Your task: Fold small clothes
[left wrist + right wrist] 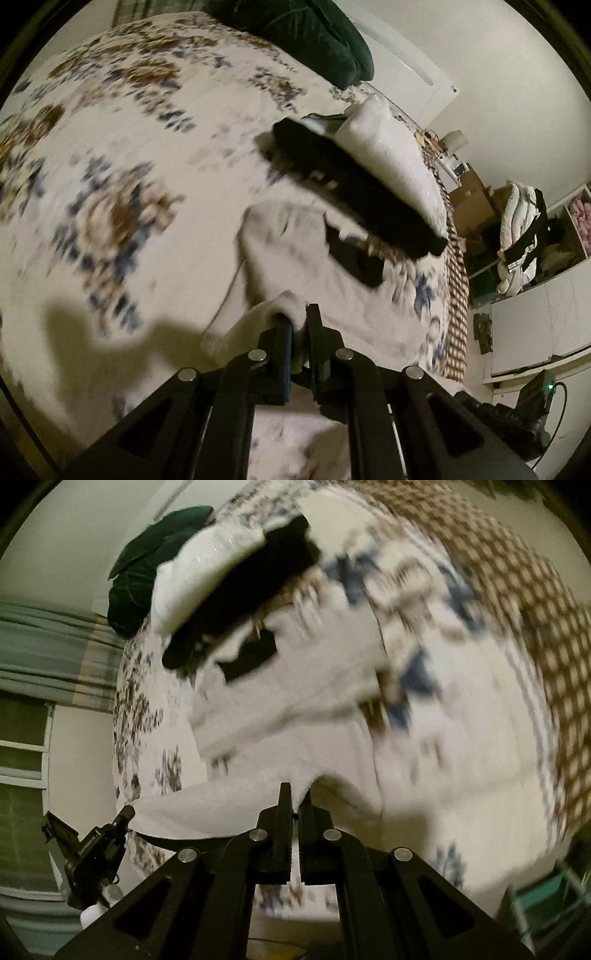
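Observation:
A small white garment [291, 251] with a dark patch lies partly lifted over the floral bedsheet [129, 147]. My left gripper [299, 317] is shut on one white edge of it. In the right wrist view the same white garment [295, 709] hangs from my right gripper [297, 794], which is shut on another edge. Both views are blurred by motion. Behind the garment sits a pile of folded clothes, a black piece [354, 192] with a white piece [384, 147] on top; the pile also shows in the right wrist view [236, 583].
A dark green cushion [317, 33] lies at the far end of the bed, also in the right wrist view [147, 557]. The bed's checkered edge [456, 295] drops off on the right, with shelves and boxes [517, 236] beyond. The left gripper's body [92, 853] shows at lower left.

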Demonstrator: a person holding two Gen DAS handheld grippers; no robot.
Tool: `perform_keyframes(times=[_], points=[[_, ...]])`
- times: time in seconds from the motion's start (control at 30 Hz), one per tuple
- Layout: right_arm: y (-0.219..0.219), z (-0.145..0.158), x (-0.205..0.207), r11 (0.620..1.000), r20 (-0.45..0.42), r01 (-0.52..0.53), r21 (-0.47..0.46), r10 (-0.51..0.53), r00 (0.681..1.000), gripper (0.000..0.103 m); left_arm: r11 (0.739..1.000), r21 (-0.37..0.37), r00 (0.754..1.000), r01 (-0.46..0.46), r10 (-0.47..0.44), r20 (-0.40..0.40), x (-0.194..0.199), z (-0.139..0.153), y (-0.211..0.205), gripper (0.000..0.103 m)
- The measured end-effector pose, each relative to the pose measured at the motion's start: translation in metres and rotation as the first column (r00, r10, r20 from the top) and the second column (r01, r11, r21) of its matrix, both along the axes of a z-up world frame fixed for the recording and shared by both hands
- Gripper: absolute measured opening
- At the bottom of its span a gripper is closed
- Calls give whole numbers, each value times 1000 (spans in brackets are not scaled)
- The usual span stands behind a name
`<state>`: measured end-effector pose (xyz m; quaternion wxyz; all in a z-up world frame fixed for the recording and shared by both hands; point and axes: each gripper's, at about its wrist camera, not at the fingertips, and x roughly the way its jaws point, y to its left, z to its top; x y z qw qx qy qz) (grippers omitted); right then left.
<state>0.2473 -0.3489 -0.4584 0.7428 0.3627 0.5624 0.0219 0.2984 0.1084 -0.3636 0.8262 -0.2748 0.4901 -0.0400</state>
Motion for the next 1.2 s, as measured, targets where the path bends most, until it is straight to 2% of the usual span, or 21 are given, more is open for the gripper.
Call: perform_keyframes(times=[0.17,0.33,0.53,0.67,0.7,0.77,0.8,0.83,0.87,0.9,0.93,1.07,1.2], points=[[-17,-8,86,999,22,14,-39,-13,1000,3,1000,29,1000,-9,9,-10,74,-17,-12,5],[-28,-42,158,996,-6,24,-81,-25,1000,3,998,62,998,-25,29,-60,144,-54,-20,5],[-32,-84,217,992,-61,28,-126,-36,997,3,999,43,986,-23,30,-165,204,-105,-21,6],[-37,-109,251,992,-98,63,-107,-74,992,3,1000,2,970,-17,17,-244,232,-132,-14,10],[-38,-114,256,993,-106,69,-91,-79,991,3,1000,-10,965,-15,12,-261,234,-136,-12,11],[-41,-121,263,993,-117,95,-67,-103,988,5,1000,-28,962,-14,5,-271,233,-136,-6,24],[-41,-122,264,993,-112,103,-52,-108,988,8,999,-32,965,-17,8,-261,229,-133,-3,39],[-42,-122,263,993,-108,112,-34,-115,988,30,999,-28,967,-23,15,-253,224,-129,1,67],[-43,-120,259,993,-100,119,-20,-120,988,59,999,-32,969,-28,19,-246,219,-124,5,76],[-44,-116,254,992,-87,127,-14,-128,988,68,999,-39,972,-34,24,-235,212,-120,9,79],[-43,-109,248,991,-67,132,-22,-133,989,71,998,-39,974,-39,29,-225,204,-115,13,79],[-33,-92,219,990,-48,98,-103,-103,994,71,1000,-10,974,-24,21,-224,167,-103,22,79],[-24,-92,174,984,-101,98,-151,-114,988,71,995,93,966,33,-8,-258,114,-100,24,79]])
